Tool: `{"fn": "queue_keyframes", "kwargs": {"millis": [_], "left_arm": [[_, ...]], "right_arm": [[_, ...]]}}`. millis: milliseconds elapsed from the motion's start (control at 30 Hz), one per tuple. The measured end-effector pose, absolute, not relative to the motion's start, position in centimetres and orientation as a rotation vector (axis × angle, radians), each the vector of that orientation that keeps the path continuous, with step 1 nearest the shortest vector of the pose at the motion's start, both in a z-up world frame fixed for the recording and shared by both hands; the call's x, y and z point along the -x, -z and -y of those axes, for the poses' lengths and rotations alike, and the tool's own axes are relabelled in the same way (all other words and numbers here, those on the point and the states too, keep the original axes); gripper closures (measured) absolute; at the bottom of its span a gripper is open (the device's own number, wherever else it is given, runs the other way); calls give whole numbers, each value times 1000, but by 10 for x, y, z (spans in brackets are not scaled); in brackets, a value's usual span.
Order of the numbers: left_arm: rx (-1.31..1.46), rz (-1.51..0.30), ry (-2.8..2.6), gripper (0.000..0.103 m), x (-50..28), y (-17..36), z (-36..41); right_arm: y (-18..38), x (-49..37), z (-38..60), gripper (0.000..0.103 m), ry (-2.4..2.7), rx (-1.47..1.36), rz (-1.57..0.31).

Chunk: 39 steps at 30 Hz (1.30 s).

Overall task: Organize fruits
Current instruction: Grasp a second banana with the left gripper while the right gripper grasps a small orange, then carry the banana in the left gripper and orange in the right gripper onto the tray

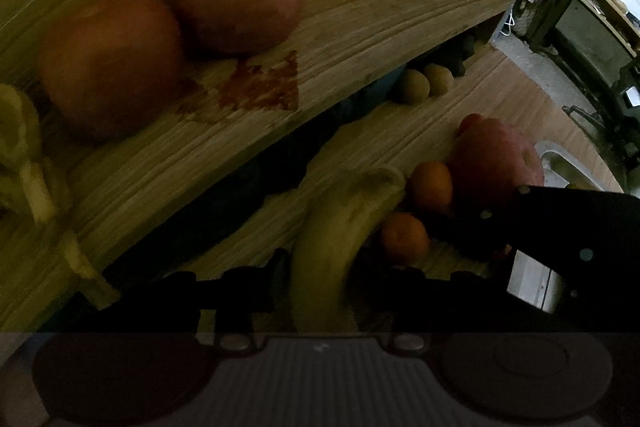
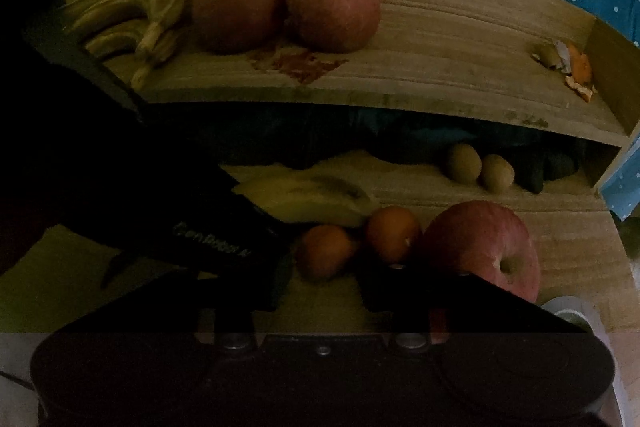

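- Upper shelf (image 2: 440, 39), left end: banana peel (image 2: 132, 23); two apples (image 2: 332, 11) touching, left of centre; orange peel (image 2: 576, 67) at right end.
- Lower shelf (image 2: 560, 223): banana (image 1: 340, 227), two oranges (image 2: 394, 233), apple (image 2: 480, 247), two kiwis (image 2: 480, 167) behind.
- Left tongs (image 1: 320, 291) straddle the banana; contact unclear, cannot tell.
- Right tongs (image 2: 324, 283) spread wide, empty, before the oranges.
- Judgement: banana pickup in hand; next, close and lift clear.

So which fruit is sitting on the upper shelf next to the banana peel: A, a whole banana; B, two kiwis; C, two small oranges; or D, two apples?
D: two apples sit side by side on the upper shelf beside the banana peel.
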<state>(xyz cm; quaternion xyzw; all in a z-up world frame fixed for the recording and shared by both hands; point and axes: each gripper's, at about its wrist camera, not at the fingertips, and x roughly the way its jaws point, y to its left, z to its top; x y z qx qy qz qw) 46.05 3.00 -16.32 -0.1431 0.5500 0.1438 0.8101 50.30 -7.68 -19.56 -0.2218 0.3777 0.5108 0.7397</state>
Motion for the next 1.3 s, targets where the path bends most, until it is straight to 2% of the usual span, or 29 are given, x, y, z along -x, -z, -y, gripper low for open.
{"fn": "queue_keyframes", "kwargs": {"millis": [367,600,867,1300], "left_arm": [[346,-1191,-329,66,-444,162,-31],[261,-1194,-331,66,-456,165,-21],[325,-1195,-345,67,-434,163,-18],[362,-1156,-311,66,-408,129,8]], "right_arm": [[191,-500,94,73,-1132,472,-860],[189,-495,103,72,-1113,455,-869],[179,-484,120,72,-1101,430,-867],[152,-452,167,72,-1052,376,-832]]}}
